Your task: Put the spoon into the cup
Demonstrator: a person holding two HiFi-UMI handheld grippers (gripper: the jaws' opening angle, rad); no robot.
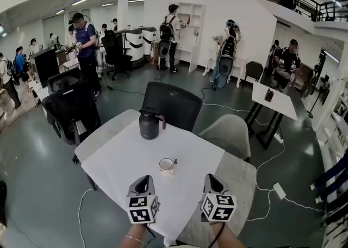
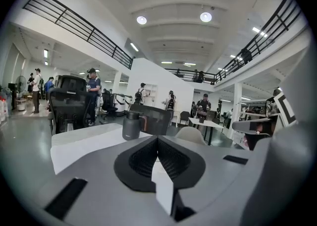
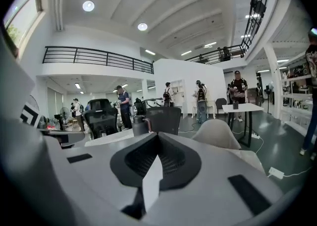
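Farther back than cup (image 1: pixel 166 165), dark jug (image 1: pixel 149 124)

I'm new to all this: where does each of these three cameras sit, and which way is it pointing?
Head view: on the person's head, looking steeply down at the white table, cup and dark jug; the person's wrists, left tongs and right tongs show.
Left gripper view: rides the left tongs, looking along their closed, empty jaws, nearly level across the table toward the jug.
Right gripper view: rides the right tongs, facing likewise; jaws closed, empty.
Shared: all three see the jug and the dark chair behind it.
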